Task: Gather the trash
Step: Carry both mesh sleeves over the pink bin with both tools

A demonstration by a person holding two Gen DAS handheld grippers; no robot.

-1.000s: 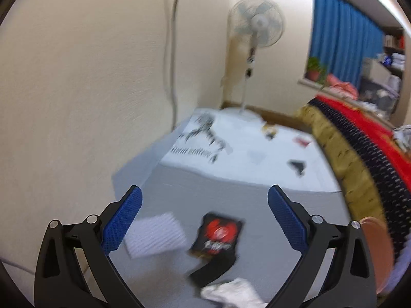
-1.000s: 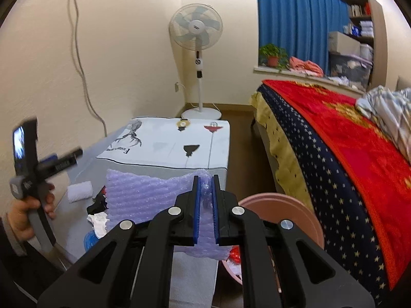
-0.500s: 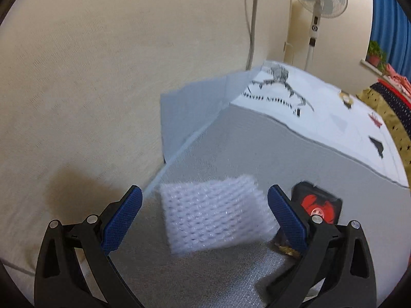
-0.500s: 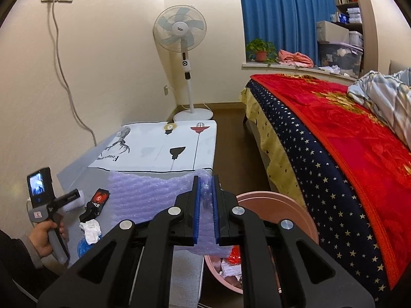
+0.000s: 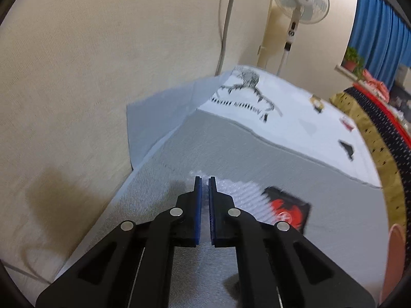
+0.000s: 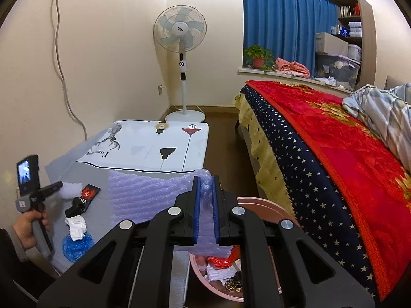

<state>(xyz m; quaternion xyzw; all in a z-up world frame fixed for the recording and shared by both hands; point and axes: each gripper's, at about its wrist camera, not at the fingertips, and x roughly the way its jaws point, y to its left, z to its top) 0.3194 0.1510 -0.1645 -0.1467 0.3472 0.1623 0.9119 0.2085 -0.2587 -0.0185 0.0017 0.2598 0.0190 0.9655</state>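
Your left gripper (image 5: 204,179): jaws clamped on white foam mesh piece (image 5: 241,192), on grey worktop (image 5: 257,148) beside black-red packet (image 5: 286,210). Your right gripper (image 6: 206,179): jaws pinching purple bubble wrap (image 6: 143,195) above pink trash basin (image 6: 259,204).

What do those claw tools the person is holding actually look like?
Each claw is matte black plastic, forked into two angled arms with silver rivets and flat blue ribbed pads. The left claw looks the same; its grey pistol grip carries a small lit screen. The hand shows a dark sleeve.
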